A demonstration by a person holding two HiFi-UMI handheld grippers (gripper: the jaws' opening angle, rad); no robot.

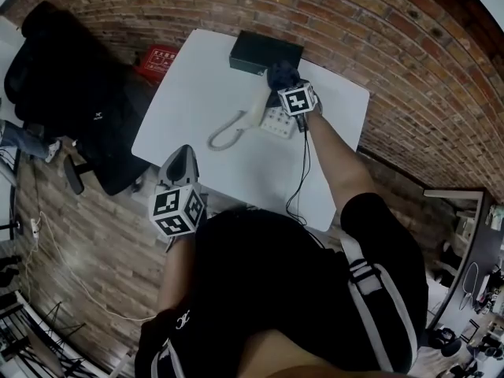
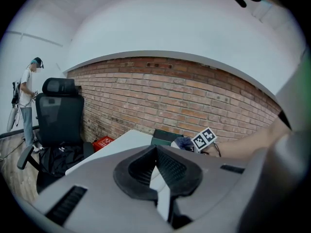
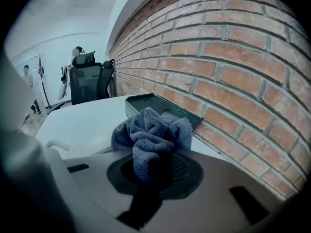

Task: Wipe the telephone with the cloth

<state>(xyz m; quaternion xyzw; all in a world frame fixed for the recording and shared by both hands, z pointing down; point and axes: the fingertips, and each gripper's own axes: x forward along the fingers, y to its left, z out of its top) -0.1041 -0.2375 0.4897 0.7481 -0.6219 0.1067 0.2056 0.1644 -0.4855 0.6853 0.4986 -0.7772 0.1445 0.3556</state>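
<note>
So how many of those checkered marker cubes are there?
2. One cube sits on the left claw, by the white table's near edge; the other cube is on the right claw, by the telephone. None seems hidden.

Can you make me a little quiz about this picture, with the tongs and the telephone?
1. True or false: the left tongs are holding the blue cloth.
2. What sits at the far edge of the table, past the telephone, by the brick wall? A) a dark green tray B) a yellow lamp C) a teddy bear
3. Fill in the missing word: the table is ___ in colour.

Key
1. False. The right tongs are shut on the cloth; the left tongs are shut with nothing in them.
2. A, the dark green tray.
3. White.
</note>
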